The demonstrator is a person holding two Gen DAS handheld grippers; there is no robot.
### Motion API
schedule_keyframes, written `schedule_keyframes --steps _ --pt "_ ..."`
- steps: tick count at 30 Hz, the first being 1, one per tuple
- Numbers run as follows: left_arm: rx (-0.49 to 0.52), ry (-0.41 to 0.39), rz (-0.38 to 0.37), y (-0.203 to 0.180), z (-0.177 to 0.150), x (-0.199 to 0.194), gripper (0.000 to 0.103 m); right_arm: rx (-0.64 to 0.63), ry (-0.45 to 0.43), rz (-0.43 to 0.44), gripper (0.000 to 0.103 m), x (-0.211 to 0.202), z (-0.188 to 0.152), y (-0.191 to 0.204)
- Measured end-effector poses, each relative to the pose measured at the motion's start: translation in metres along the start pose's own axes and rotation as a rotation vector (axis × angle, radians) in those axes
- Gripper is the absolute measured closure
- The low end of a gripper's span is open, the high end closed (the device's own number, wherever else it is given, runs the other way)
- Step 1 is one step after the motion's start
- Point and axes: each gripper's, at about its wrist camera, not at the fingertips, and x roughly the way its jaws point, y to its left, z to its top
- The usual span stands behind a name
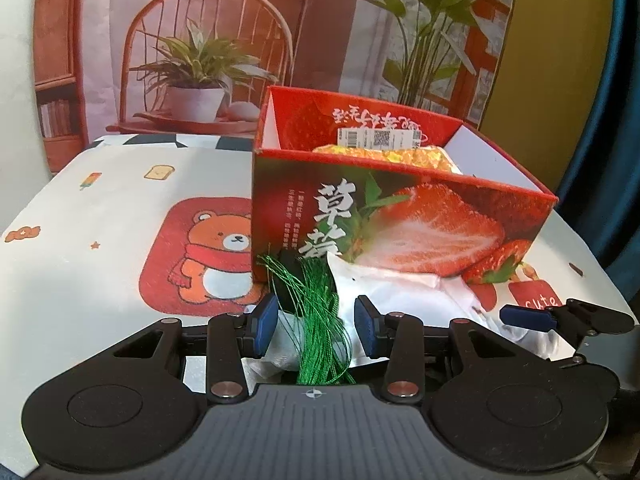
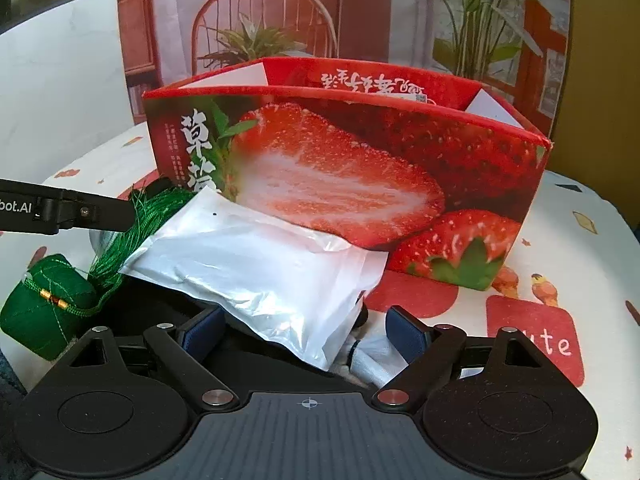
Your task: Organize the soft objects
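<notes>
Up close, left gripper (image 1: 316,322) jaws parted around green tassel (image 1: 320,320), right gripper (image 2: 304,332) jaws wide, white pouch (image 2: 256,264) between them hiding any contact, strawberry box (image 1: 400,216) contents half-hidden

Bright warm daylight, reddish cast at top. Sunlit patch on counter (image 1: 100,208); glare on white plastic pouch (image 2: 256,264). Strong fisheye bending, dark corners. Focus sharp.

Printed backdrop (image 1: 304,40) behind: rattan chair (image 1: 208,40), potted plant (image 1: 196,76), lamp, bookshelf (image 1: 60,64). Cartoon bear tablecloth (image 1: 100,216) over table. Teal curtain (image 1: 616,120) at right. White wall (image 2: 60,80) at left. Warm light.
</notes>
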Motion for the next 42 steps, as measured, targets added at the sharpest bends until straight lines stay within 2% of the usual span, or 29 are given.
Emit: schedule_keyframes --steps 6,12,18,26,29,32,37,42 --pt "-0.008 -0.034 -0.016 0.001 0.002 -0.004 0.058 0.044 -0.081 0.011 0.035 -0.011 0.008 -0.010" --pt "0.068 -0.070 -0.044 -0.014 0.000 -0.009 0.058 0.094 -0.128 0.039 0.044 -0.016 0.012 -0.019" --pt "0.104 -0.056 -0.069 -0.020 -0.001 -0.004 0.058 0.129 -0.162 0.050 0.044 -0.015 0.024 -0.028" --pt "0.235 -0.052 -0.104 -0.029 0.016 0.015 0.056 0.165 -0.165 0.071 0.044 -0.011 0.028 -0.035" --pt "0.296 -0.024 -0.118 -0.031 0.016 0.025 0.056 0.172 -0.166 0.079 0.044 -0.010 0.028 -0.037" --pt "0.296 0.010 -0.158 -0.028 0.016 0.034 0.056 0.175 -0.167 0.087 0.044 -0.009 0.028 -0.037" --pt "0.291 0.010 -0.180 -0.026 0.015 0.041 0.056 0.152 -0.172 0.095 0.043 -0.009 0.027 -0.036" --pt "0.305 0.012 -0.183 -0.027 0.017 0.045 0.056 0.057 -0.192 0.090 0.039 -0.009 0.032 -0.034"
